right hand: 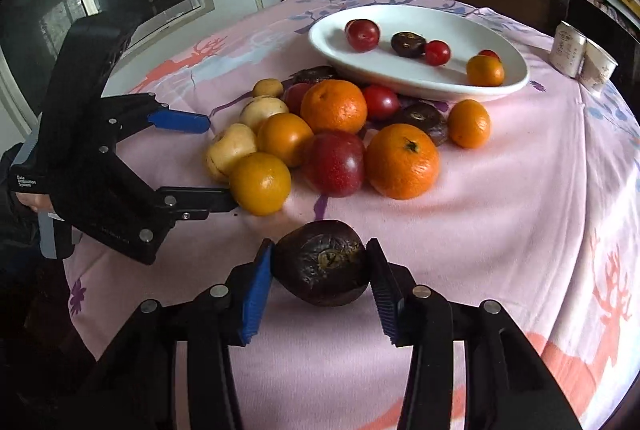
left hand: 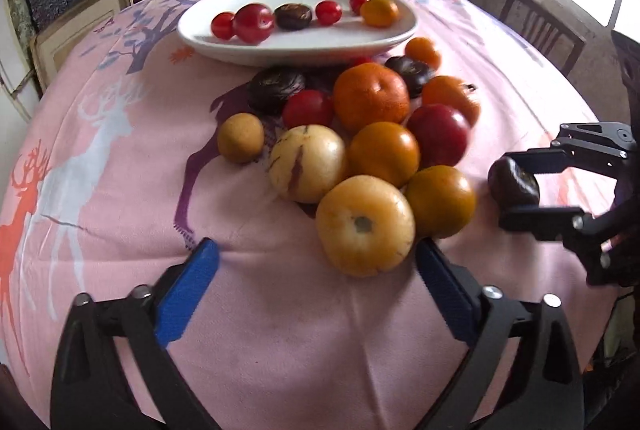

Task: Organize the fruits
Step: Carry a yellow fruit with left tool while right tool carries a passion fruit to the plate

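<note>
1. Round table under a pink deer-print tablecloth [left hand: 120,198]; shelves of boxes and a window behind. Bare cloth runs from the near edge up to the fruit pile, and on the pile's left and right flanks.
2. White oval plate [left hand: 298,44] at the far side, well in from the table edge. It holds a row of six: small red fruits, one dark one and a small orange one at the right end. Some bare plate shows in front of the row.
3. Fruit pile [left hand: 370,146] just in front of the plate, touching cluster: mandarins, yellow-skinned fruits, red plums, dark purple ones.
4. Left gripper [left hand: 316,262] fingers spread wide, nothing between them, low over the cloth; its right finger sits just beside the nearest yellow fruit [left hand: 366,226].
5. Right gripper [right hand: 320,266] pinching a dark purple fruit [right hand: 322,262] between both pads, right of the pile, apart from it.
6. Two small paper cups [right hand: 582,60] near the far table edge, beside the plate's end.
</note>
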Tool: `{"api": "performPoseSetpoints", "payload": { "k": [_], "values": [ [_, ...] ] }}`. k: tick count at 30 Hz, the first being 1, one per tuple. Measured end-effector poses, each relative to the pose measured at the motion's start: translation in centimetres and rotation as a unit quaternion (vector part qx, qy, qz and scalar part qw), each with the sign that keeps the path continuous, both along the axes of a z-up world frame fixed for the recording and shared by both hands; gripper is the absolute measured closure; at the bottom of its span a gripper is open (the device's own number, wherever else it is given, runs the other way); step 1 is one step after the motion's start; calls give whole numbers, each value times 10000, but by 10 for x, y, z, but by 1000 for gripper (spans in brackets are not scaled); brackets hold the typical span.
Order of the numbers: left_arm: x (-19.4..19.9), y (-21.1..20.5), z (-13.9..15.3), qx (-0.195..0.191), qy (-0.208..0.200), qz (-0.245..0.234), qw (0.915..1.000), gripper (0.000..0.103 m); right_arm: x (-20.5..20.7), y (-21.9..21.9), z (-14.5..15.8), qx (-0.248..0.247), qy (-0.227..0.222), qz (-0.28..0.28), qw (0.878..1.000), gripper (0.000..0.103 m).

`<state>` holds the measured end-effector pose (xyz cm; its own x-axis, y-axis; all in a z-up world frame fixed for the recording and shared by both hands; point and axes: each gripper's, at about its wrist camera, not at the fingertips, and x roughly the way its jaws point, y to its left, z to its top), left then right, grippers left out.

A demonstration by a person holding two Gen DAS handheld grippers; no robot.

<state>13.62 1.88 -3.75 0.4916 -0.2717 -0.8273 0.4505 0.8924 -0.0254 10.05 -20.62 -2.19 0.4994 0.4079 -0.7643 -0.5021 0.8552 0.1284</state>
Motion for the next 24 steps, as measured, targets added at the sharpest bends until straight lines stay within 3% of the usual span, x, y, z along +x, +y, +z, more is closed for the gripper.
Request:
{"api": "performPoseSetpoints", "payload": {
  "k": [2,3,7,10,13,18,24],
  "values": [
    [-4,-2,6,-216,14,-181,9996,62,-6,-13,9,29,-194,-203,9996,56],
    [-5,-4,7,-294,83,-186,9994,62,-8,-20,15,66,-284,-325,9990,56],
    [-17,-14,9,-7,-45,-211,9998,62,-15,-41,34,176,-560,-621,9963,56],
    [-23,-4,24,-264,0,-119,9996,62,-13,-50,44,266,-717,-753,9942,56],
    [-21,7,53,-474,-382,124,9981,62,9,-53,54,346,-703,-723,9943,56],
    [39,-4,80,-584,-475,362,9965,62,74,-44,66,441,-829,-579,9939,56],
    [122,-31,59,-555,-244,347,9976,62,150,-25,48,524,-474,-206,9973,56]
  ]
}}
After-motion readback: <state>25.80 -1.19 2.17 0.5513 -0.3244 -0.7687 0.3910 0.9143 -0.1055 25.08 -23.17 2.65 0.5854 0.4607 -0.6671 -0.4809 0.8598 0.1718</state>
